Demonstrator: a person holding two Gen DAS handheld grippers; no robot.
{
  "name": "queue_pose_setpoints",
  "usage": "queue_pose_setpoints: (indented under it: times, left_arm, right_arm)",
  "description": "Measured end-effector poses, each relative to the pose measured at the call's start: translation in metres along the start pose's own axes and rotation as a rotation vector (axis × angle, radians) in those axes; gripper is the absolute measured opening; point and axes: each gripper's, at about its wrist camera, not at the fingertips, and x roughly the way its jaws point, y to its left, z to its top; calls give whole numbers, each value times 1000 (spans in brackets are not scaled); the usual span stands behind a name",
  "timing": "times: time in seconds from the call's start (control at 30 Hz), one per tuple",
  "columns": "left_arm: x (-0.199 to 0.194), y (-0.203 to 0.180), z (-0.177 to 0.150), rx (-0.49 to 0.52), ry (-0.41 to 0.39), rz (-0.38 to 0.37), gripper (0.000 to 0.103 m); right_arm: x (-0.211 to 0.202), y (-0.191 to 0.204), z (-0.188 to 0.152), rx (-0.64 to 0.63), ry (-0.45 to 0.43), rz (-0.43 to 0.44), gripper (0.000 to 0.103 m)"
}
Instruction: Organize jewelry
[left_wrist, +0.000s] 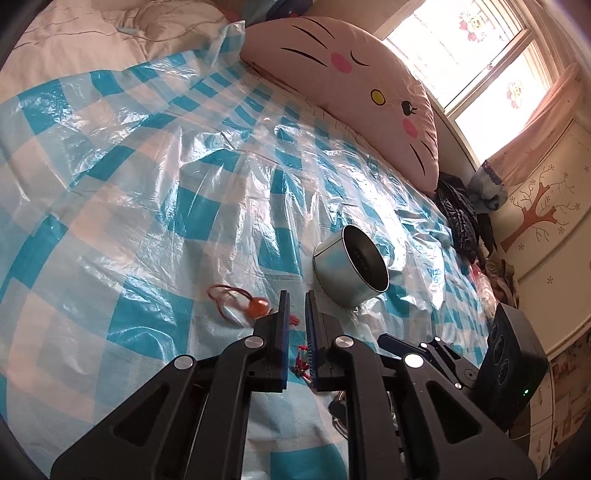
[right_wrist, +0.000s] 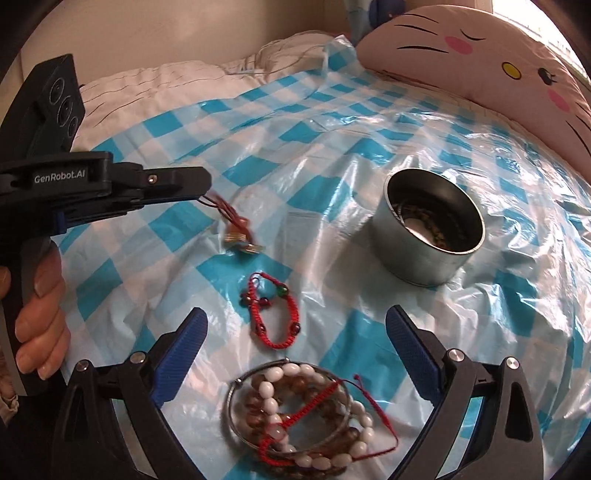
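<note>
Both units matte black plastic. Right tool (right_wrist: 295, 338): blue ribbed pads on the fingers (right_wrist: 184, 354), round silver pivot screws, triangular cut-outs in the linkage arms. Left tool (right_wrist: 201, 184): white "GenRobot.AI" lettering on the side, angular black housing with three round lenses, blue trim near the grip.

One tin (right_wrist: 432, 236) stands on the bed. One red braided bracelet (right_wrist: 271, 314) lies alone. A heap holds one white bead bracelet (right_wrist: 280, 402), one brown bead bracelet (right_wrist: 325, 410), one wire bangle (right_wrist: 236, 391) and one red cord (right_wrist: 373, 402). One corded pendant (right_wrist: 240, 236) hangs. Two grippers, one cat pillow (right_wrist: 480, 55).
</note>
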Motion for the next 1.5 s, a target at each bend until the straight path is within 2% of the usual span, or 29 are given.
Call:
queue_pose_setpoints:
  times: [0.1, 0.17, 0.2, 0.23, 0.27, 0.33, 0.43, 0.5, 0.57, 0.6, 0.7, 0.77, 0.87, 0.93, 1.03, 1.13, 1.3, 1.4, 1.5]
  left_arm:
    - [1, 1, -1, 1, -2, 12, 8]
    - [0, 2, -1, -6, -4, 13, 8]
    - [1, 3, -1, -12, -4, 16, 8]
    - [1, 6, -1, -19, -3, 22, 8]
    - [2, 8, 0, -27, 0, 25, 8]
    - [6, 11, 1, -39, 11, 33, 8]
    - [17, 12, 1, -36, 48, 63, 9]
    - [27, 7, 2, -7, 72, 107, 14]
    - [36, 1, 2, 45, 87, 167, 35]
    - [42, -2, 2, 76, 93, 205, 40]
    - [56, -4, 0, 125, 138, 272, 42]
    - [58, -4, -2, 148, 146, 310, 23]
    - [52, -5, -3, 171, 131, 327, 8]
    - [46, -7, -3, 184, 109, 338, 4]
    - [35, -13, -4, 204, 59, 364, 3]
    - [22, -14, -2, 201, 14, 359, 3]
    - [0, -33, -3, 256, -83, 247, 2]
    - [-4, -46, -3, 283, -102, 181, 2]
    - [-2, -46, -2, 273, -102, 208, 2]
  right_arm:
    - [20, 3, 4, -13, 65, -8, 93]
    - [28, -3, 3, 23, 93, 37, 92]
    - [29, -5, 3, 39, 97, 63, 86]
    - [29, -8, 2, 53, 100, 78, 71]
    - [28, -9, 2, 59, 101, 76, 64]
    - [27, -12, 0, 77, 108, 78, 28]
    - [20, -19, -2, 112, 90, 86, 15]
    - [11, -24, -2, 137, 60, 77, 13]
    - [2, -31, -2, 170, 28, 69, 13]
    - [-2, -35, -2, 189, 12, 64, 12]
    - [-13, -51, -4, 249, -28, 51, 12]
    - [-19, -62, -5, 290, -55, 50, 12]
    - [-28, -78, -6, 353, -99, 55, 12]
    - [-34, -86, -8, 386, -128, 59, 12]
    - [-40, -93, -9, 414, -152, 58, 12]
    - [-43, -96, -10, 425, -166, 59, 12]
    - [-47, -96, -10, 426, -188, 62, 12]
    - [-51, -98, -11, 436, -209, 64, 12]
    - [-56, -101, -12, 445, -227, 65, 12]
